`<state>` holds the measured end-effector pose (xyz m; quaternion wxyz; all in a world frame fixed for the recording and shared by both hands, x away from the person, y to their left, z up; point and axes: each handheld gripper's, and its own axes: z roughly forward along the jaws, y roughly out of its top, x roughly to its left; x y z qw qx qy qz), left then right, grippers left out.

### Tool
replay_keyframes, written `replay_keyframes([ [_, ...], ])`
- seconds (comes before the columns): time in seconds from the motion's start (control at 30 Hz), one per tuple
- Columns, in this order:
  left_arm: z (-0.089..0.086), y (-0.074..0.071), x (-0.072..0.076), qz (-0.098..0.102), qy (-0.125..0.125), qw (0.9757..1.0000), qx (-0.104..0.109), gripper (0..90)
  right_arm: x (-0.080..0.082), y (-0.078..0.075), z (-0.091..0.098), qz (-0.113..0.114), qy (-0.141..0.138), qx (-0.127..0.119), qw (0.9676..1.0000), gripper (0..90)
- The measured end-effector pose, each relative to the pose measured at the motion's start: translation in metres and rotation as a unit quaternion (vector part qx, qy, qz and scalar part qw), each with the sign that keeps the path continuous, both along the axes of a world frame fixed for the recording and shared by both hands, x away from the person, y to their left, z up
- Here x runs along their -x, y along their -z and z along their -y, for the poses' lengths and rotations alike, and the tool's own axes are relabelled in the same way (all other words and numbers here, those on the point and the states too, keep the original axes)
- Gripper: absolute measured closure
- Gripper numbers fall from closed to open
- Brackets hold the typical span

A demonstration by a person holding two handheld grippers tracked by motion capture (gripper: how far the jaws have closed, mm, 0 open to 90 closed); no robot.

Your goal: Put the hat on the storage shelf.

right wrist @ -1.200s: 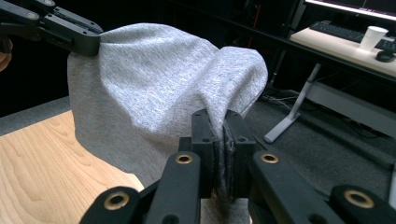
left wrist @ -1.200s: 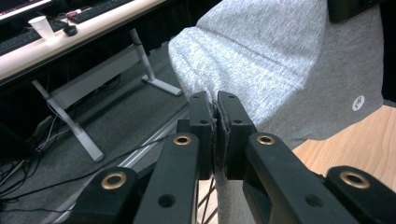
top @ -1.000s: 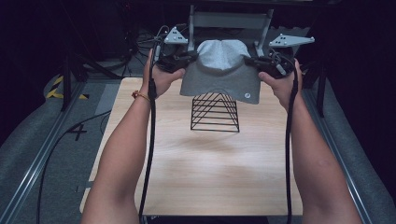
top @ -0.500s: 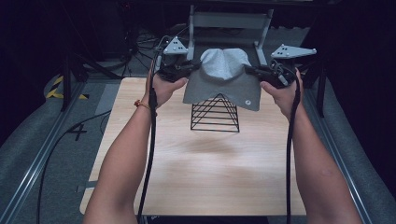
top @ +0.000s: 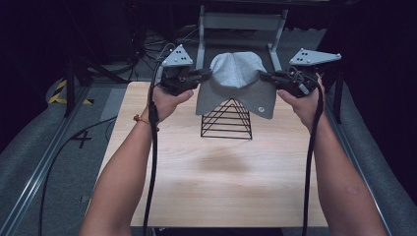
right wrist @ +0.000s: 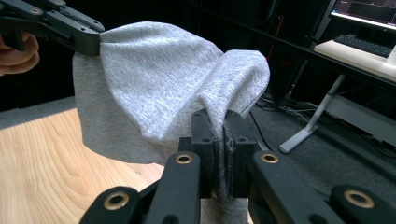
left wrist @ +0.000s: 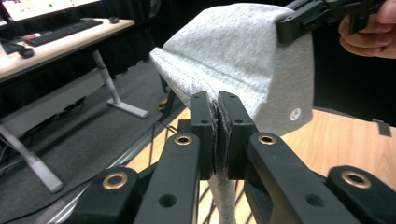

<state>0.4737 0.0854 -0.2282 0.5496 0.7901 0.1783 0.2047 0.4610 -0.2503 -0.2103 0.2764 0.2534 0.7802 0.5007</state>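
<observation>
A grey knit beanie point(top: 236, 81) hangs stretched between both grippers, above a black wire pyramid stand point(top: 227, 120) on the wooden table point(top: 216, 182). My left gripper point(top: 206, 74) is shut on the beanie's left edge, and my right gripper point(top: 263, 76) is shut on its right edge. In the left gripper view the fabric point(left wrist: 243, 51) is pinched between the pads of the left gripper point(left wrist: 218, 100), with the other gripper point(left wrist: 299, 21) clamped on the far edge. In the right gripper view the beanie point(right wrist: 154, 79) bunches into the right gripper point(right wrist: 219, 119). The hat's lower hem hides the stand's tip.
A grey metal frame point(top: 241, 22) stands beyond the table's far edge. Cables point(top: 64, 147) lie on the grey floor at left. A desk with a keyboard point(left wrist: 60, 30) is off to the side. Bare tabletop lies in front of the stand.
Both grippers have carried the beanie toward me and slightly down, so it now hangs over the wire stand's tip. Both stay shut on the hat.
</observation>
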Motion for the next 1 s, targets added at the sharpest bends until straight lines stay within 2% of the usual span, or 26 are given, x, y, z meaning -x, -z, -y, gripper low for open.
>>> replay_keyframes([
  [0.13,-0.003,0.009,0.001,-0.006,0.001,1.0000,0.004,85.6,0.000,0.006,-0.003,-0.004,0.000,0.004,1.0000,84.7],
  [0.2,-0.006,0.013,0.001,-0.013,0.003,0.9998,0.015,85.6,0.000,0.009,-0.003,-0.008,0.000,0.006,0.9999,84.7],
  [0.37,-0.009,0.023,-0.002,-0.019,-0.004,0.9997,0.015,85.5,-0.001,0.014,-0.001,-0.012,-0.001,0.006,0.9999,84.7],
  [0.43,-0.006,0.031,-0.006,-0.025,-0.010,0.9996,0.000,85.5,-0.003,0.022,-0.002,-0.019,0.001,0.012,0.9997,84.7],
  [0.57,-0.002,0.042,-0.011,-0.035,-0.010,0.9993,-0.001,85.3,-0.008,0.036,-0.004,-0.032,0.001,0.020,0.9993,84.6],
  [0.63,0.001,0.057,-0.016,-0.047,-0.010,0.9988,0.005,85.3,-0.010,0.043,-0.004,-0.037,0.000,0.019,0.9991,84.6],
  [1.0,-0.002,0.106,-0.023,-0.076,-0.009,0.9967,0.028,85.1,-0.017,0.091,0.002,-0.079,-0.005,0.011,0.9968,84.5],
])
